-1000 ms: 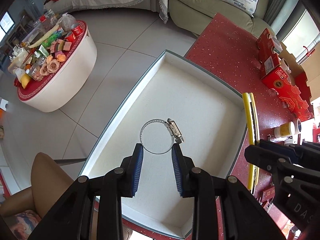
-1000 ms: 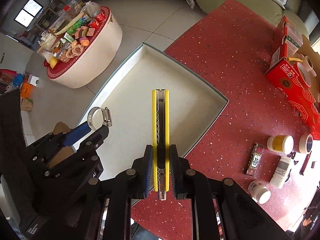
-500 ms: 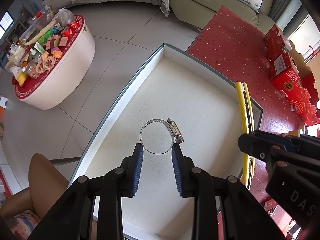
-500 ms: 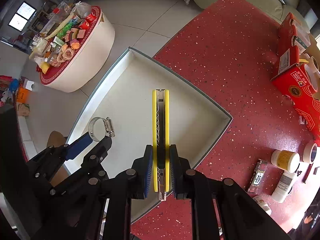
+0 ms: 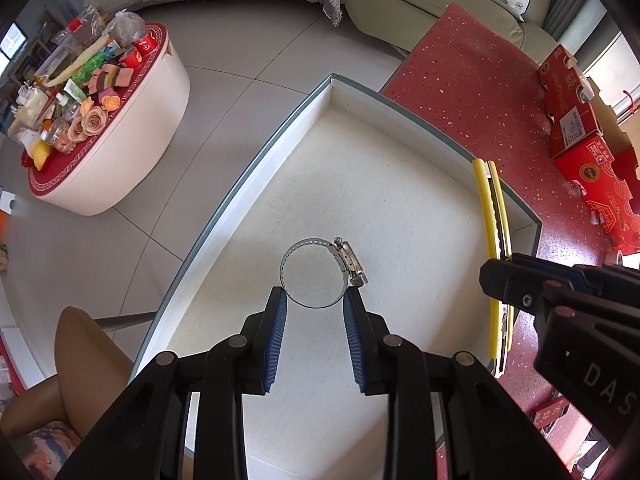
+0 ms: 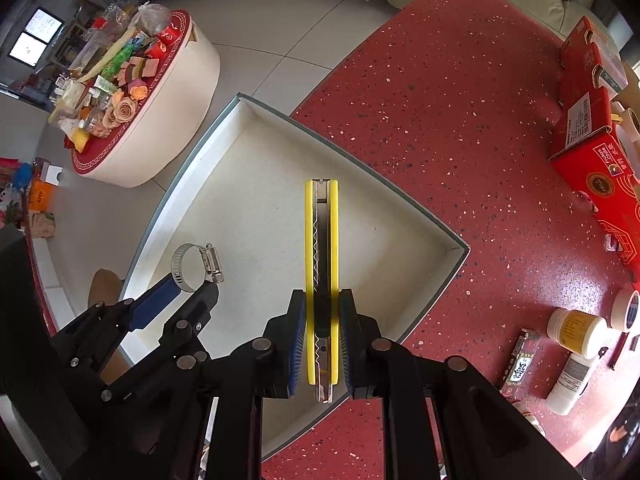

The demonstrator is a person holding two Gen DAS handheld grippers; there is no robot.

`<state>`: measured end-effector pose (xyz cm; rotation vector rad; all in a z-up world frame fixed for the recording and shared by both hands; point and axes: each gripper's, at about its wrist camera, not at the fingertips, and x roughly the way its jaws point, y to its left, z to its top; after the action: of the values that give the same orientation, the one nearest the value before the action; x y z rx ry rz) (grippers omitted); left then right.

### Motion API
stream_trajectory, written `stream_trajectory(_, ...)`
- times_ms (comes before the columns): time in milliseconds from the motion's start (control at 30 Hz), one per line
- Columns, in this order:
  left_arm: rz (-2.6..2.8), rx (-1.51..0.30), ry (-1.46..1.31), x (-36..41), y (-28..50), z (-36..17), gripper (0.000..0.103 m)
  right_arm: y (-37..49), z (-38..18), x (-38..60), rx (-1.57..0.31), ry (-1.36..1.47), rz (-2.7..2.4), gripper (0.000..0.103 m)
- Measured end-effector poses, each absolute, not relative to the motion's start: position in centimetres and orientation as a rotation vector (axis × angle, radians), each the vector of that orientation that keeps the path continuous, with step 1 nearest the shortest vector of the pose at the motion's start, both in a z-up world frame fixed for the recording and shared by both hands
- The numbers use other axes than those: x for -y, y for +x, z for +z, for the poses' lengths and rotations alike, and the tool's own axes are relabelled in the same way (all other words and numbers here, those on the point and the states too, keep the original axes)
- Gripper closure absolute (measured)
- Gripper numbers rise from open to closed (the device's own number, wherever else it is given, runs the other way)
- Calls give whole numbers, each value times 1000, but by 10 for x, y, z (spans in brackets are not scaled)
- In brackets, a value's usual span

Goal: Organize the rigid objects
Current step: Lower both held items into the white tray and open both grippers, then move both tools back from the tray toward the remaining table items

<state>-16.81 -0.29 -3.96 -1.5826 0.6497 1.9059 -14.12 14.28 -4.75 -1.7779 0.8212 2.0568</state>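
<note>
The big square box tray is creamy white inside with a grey-green rim. The shiny silver metal ring clamp has tiny slots along its band. The long knife is bright yellow with a grey metal strip down the middle. The gripper pads are blue with fine ridges, on black arms. The table top is red with pale speckles.

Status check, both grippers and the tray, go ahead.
Left gripper shut on hose clamp. Right gripper shut on yellow utility knife. Both above white tray; tray floor bare, nothing in the way.
</note>
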Motion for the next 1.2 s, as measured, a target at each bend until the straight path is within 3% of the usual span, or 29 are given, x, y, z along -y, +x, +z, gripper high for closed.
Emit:
stream_trajectory(600, 1882, -670, -1631, 0, -170, -57, 70, -153, -62, -135, -839, -1828, 2016, 86)
stream_trajectory(667, 1875, -696, -1634, 0, -168, -60, 55, -152, -64, -135, -853, -1840, 2001, 85)
stream_trajectory(700, 1871, -707, -1639, 0, -167, -62, 30, -151, -65, -136, -859, -1839, 1993, 84)
stream_trajectory(733, 1872, -702, -1636, 2, -166, -62, 15, -149, -65, -137, -868, -1840, 1983, 64)
stream_trajectory(767, 1882, -699, -1622, 4, -165, -61, 14, -147, -65, -137, -871, -1834, 1975, 46)
stream_trajectory(800, 1892, -708, -1608, 6, -164, -60, 12, -144, -62, -138, -863, -1811, 1982, 14)
stream_trajectory(833, 1898, -719, -1600, 8, -163, -60, 2, -141, -58, -139, -843, -1785, 1993, 12)
stream_trajectory(867, 1904, -720, -1596, 10, -162, -59, 1, -139, -56, -139, -824, -1782, 1992, 12)
stream_trajectory(1200, 1800, -727, -1596, 23, -147, -48, 0, -78, -35, -135, -883, -1756, 1945, 12)
